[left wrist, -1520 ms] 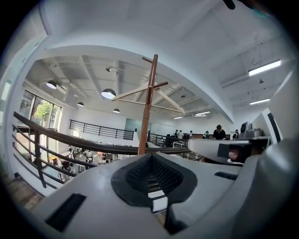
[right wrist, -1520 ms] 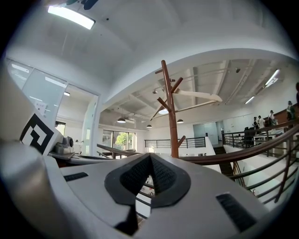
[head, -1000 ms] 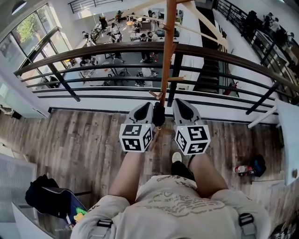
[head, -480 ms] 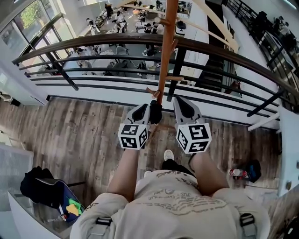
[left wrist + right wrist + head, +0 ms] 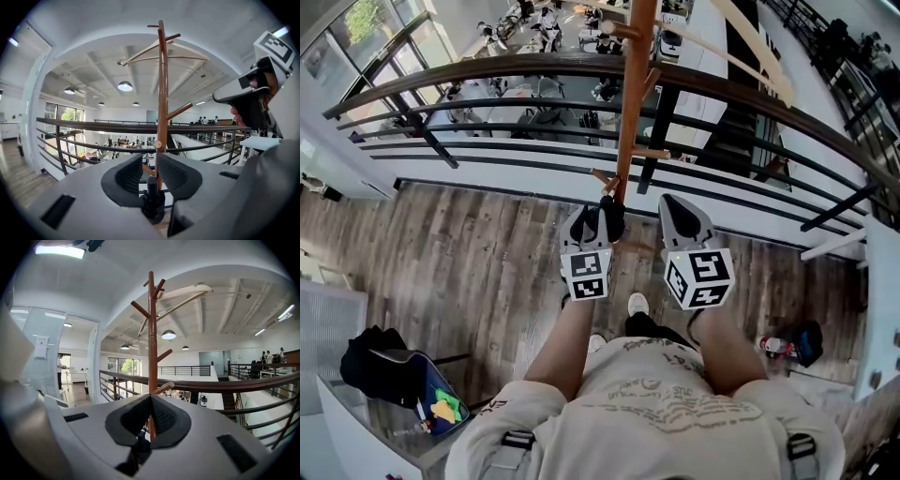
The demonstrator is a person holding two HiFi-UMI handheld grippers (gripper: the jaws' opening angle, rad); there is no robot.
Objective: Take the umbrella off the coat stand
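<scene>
My left claw (image 5: pixel 150 158) has just been opening, the umbrella (image 5: pixel 151 206) standing seemingly loose between its jaws; my right claw (image 5: pixel 150 398) is sitting closed, with the railing (image 5: pixel 234 383) close ahead.

floor (image 5: pixel 469 281): grey-brown wood planks, running up to a white strip under the railing (image 5: pixel 487 155)
coat stand (image 5: pixel 633 94): upright wooden pole just inside the railing; foot not visible
shoes (image 5: pixel 637 305): white toes, person standing mid-floor near the pole
left side: black bag (image 5: pixel 370 361) at the lower edge, blue case (image 5: pixel 441 398) with a yellow-green item just beside it
right side: dark bag (image 5: pixel 814 333) on the planks, red-white item (image 5: pixel 773 344) right against it
</scene>
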